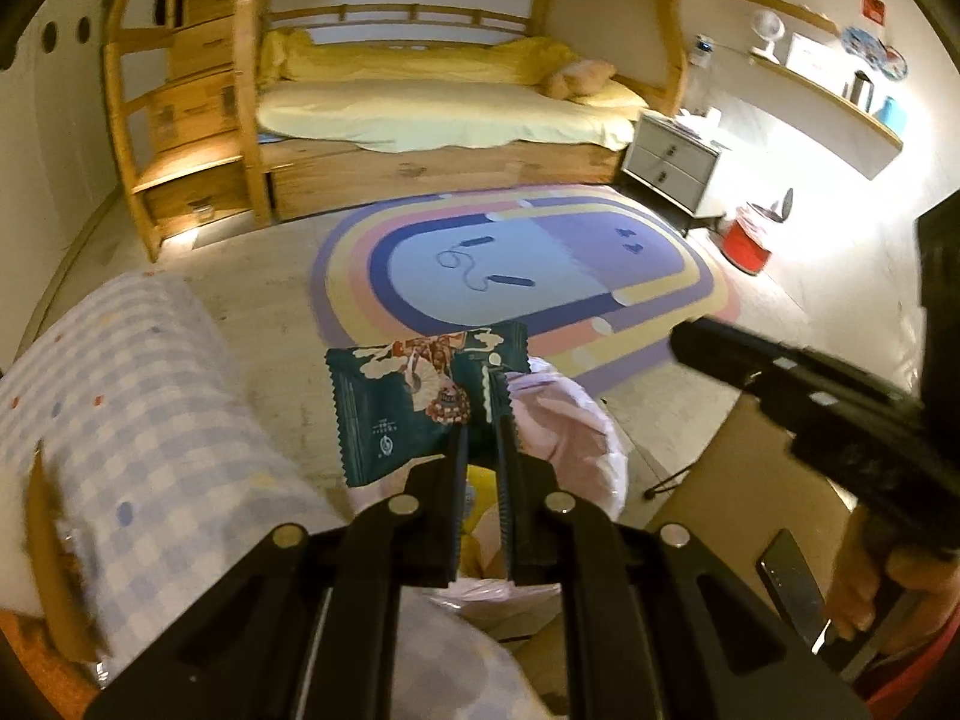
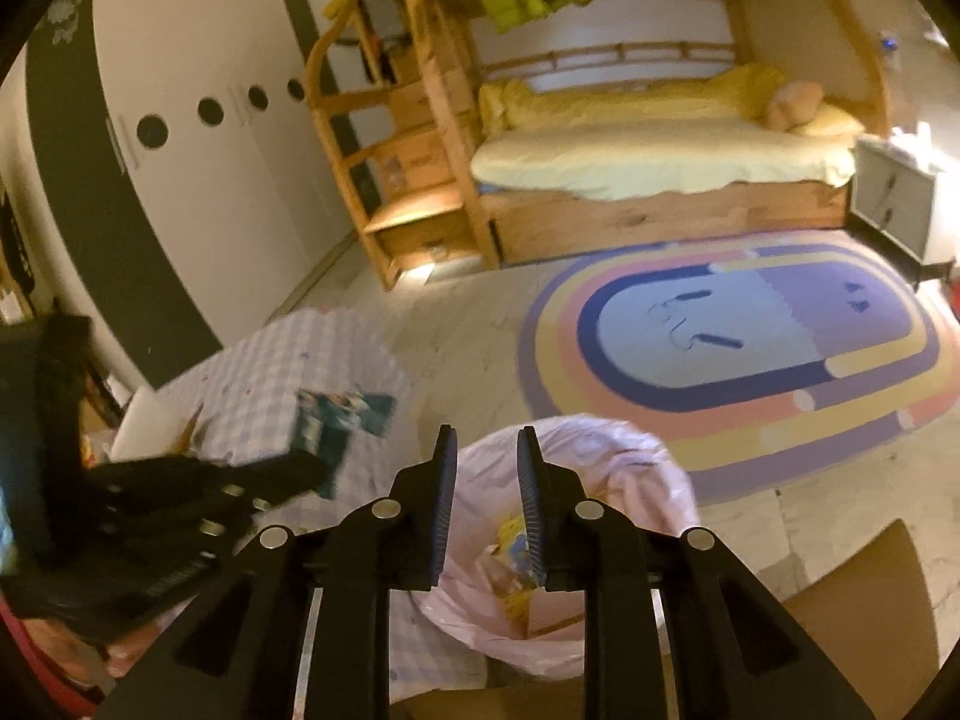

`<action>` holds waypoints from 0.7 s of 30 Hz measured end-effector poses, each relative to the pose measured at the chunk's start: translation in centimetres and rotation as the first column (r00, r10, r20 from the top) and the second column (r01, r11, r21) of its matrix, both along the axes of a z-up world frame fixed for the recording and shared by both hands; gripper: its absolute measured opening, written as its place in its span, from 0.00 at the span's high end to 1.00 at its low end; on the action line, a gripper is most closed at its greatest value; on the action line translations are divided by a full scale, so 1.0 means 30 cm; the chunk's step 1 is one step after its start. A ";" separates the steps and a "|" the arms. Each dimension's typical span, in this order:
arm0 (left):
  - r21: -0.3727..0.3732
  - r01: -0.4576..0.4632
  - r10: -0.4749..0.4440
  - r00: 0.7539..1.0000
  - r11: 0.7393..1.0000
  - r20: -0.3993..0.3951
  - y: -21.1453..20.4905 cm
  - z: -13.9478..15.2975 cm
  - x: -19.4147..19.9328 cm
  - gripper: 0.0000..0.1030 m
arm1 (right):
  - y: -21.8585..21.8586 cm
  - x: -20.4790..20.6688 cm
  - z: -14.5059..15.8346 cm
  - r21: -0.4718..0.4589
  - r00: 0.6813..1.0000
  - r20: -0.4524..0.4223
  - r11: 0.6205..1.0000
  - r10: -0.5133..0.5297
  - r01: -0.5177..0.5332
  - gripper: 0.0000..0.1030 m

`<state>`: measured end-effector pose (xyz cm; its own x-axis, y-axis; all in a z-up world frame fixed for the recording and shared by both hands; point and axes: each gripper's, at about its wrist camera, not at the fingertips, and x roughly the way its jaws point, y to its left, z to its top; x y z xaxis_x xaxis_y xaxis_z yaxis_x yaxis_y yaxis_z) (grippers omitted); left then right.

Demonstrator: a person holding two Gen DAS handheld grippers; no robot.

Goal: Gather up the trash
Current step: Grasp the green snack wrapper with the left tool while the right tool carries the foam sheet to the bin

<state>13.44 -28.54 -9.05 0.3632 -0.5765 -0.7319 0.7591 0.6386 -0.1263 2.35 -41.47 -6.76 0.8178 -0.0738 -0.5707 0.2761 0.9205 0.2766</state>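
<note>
left wrist view, claw: the left gripper (image 1: 483, 414) is seen closed down to a narrow gap, with one edge of a dark teal printed snack wrapper with zigzag ends (image 1: 414, 402) pinched between its fingertips.
left wrist view, wrapper position: the wrapper is held in the air, spread out to the left of the fingers, above and just beside the rim of a pink plastic-lined trash bin (image 1: 570, 420).
left wrist view, bin contents: something yellow is glimpsed between the fingers, inside the liner.
left wrist view, surroundings: a blue-and-white checked cloth (image 1: 120, 396) is seen at the left, a pastel oval striped rug (image 1: 516, 276) beyond on the floor, and a wooden bunk bed with yellow bedding (image 1: 444, 102) at the back.
left wrist view, other tool: the right gripper (image 1: 684, 339) is seen entering from the right edge; its opening cannot be told here.
right wrist view, claw: the right gripper (image 2: 486, 441) is held partly open, with nothing between its fingers.
right wrist view, bin: the pink-lined bin (image 2: 624, 480) is seen directly beneath the fingers, with yellow scraps inside.
right wrist view, wrapper: the teal wrapper (image 2: 339, 420) is seen blurred at the left, held at the tip of the left gripper (image 2: 312, 462), in front of the checked cloth (image 2: 264, 402).
</note>
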 end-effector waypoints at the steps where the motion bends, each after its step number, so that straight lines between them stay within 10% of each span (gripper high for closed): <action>1: 0.000 0.017 -0.017 1.000 1.000 -0.006 -0.025 -0.005 -0.002 0.92 | -0.010 -0.010 0.005 0.003 1.000 0.007 1.000 -0.008 0.008 0.78; 7: 0.000 0.063 -0.063 0.997 0.998 -0.041 -0.105 -0.044 0.006 0.89 | -0.055 -0.058 0.020 0.008 0.999 0.021 0.999 -0.046 0.046 0.77; 12: 0.031 0.054 -0.053 0.998 0.998 -0.036 -0.128 -0.071 0.025 0.66 | -0.075 -0.065 0.016 0.014 0.998 0.020 0.998 -0.057 0.057 0.77; 21: 0.024 -0.071 0.069 0.995 0.997 0.065 0.107 0.062 -0.030 0.43 | 0.005 -0.105 0.064 0.019 0.999 0.035 1.000 -0.016 0.015 0.77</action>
